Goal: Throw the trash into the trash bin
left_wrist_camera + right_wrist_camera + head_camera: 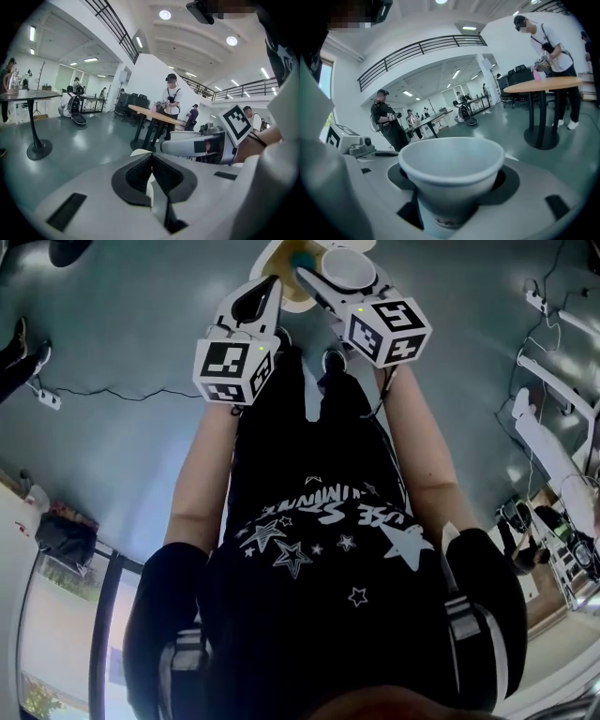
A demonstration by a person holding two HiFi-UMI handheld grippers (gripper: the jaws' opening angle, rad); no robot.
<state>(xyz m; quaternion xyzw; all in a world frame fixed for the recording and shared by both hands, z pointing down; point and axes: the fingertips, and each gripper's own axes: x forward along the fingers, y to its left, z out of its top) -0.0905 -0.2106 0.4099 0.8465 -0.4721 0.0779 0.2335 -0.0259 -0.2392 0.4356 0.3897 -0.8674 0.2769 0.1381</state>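
A white paper cup (451, 166) stands upright between the jaws of my right gripper (452, 187), which is shut on it. From the head view the cup (349, 266) and right gripper (342, 274) hang over the floor ahead of the person's feet. My left gripper (149, 169) has its black pads pressed together on a thin white scrap (150, 190). The left gripper (270, 285) is just left of the right one. Both tips reach over a round tan bin opening (289, 291) with something teal inside; most of it is hidden.
The grey-green floor carries a cable (112, 390) at the left and equipment at the right. A wooden round table (154, 114) with a person beside it stands ahead, and a dark pedestal table (29, 95) stands at the left. Another round table (543, 84) is at the right.
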